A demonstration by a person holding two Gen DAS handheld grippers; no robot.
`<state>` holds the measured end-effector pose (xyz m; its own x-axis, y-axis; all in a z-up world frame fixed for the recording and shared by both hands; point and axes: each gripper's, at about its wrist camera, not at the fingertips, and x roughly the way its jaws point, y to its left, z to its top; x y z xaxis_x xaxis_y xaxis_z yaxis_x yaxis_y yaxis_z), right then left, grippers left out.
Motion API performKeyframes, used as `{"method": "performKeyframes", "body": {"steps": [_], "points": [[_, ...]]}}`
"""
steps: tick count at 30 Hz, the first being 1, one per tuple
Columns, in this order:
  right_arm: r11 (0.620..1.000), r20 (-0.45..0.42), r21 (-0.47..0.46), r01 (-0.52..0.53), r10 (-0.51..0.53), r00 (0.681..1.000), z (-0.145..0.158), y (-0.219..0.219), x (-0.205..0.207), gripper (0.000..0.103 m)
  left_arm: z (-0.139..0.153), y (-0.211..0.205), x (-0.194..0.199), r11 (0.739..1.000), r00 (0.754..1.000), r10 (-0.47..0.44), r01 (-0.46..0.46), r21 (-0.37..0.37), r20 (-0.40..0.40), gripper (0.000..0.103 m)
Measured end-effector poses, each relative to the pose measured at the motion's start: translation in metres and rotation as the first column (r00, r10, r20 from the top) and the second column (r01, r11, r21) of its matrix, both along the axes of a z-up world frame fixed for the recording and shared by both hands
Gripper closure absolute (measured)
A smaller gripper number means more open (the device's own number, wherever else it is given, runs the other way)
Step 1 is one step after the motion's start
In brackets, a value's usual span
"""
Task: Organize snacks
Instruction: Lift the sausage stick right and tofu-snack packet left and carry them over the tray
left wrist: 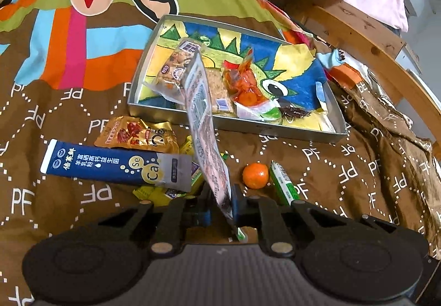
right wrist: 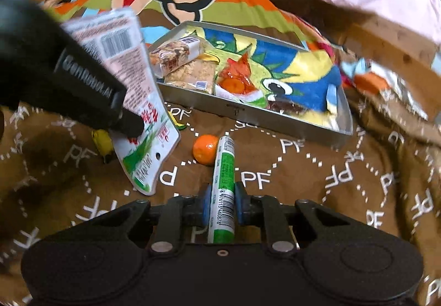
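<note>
While both jaws were clamped — the left gripper on a flat pink-and-white snack packet, the right gripper on a green-and-white stick tube at lower centre — each wanted lifting clear over the shallow metal tray's rim before release.

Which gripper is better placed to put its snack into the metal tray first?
Probably the left. The left gripper holds its flat packet lifted, its far end already over the tray. The right gripper has clamped the green stick, which still points across the blanket.
</note>
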<state>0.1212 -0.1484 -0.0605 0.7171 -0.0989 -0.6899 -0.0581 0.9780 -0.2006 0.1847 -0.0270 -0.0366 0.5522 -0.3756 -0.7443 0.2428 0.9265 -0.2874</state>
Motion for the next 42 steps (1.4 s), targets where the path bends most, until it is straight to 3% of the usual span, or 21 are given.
{"method": "performKeyframes", "body": {"steps": [12,18,26,34,42], "points": [[0.972,0.061,-0.235,-0.024,0.04,0.997,-0.006,0.014,-0.004,0.085,0.002,0.001,-0.001,1.0,1.0,0.001,-0.001,-0.001,0.018,0.091],[0.976,0.118,-0.218,0.009,0.018,0.993,0.003,0.006,-0.001,0.085,0.012,0.004,0.006,0.999,0.999,0.011,-0.01,-0.032,0.04,0.093],[0.979,0.143,-0.192,0.063,-0.036,0.989,0.008,-0.009,0.009,0.085,0.007,0.001,0.012,1.0,0.999,0.011,-0.011,-0.008,0.047,0.093],[0.975,0.223,-0.201,0.091,-0.045,0.974,0.016,-0.015,0.017,0.085,0.024,0.001,0.024,0.998,0.995,0.027,-0.021,-0.059,0.098,0.093],[0.964,0.321,-0.218,0.156,-0.08,0.944,0.024,-0.034,0.055,0.085,0.032,-0.012,0.064,0.992,0.99,0.051,-0.036,-0.12,0.128,0.093]]}}
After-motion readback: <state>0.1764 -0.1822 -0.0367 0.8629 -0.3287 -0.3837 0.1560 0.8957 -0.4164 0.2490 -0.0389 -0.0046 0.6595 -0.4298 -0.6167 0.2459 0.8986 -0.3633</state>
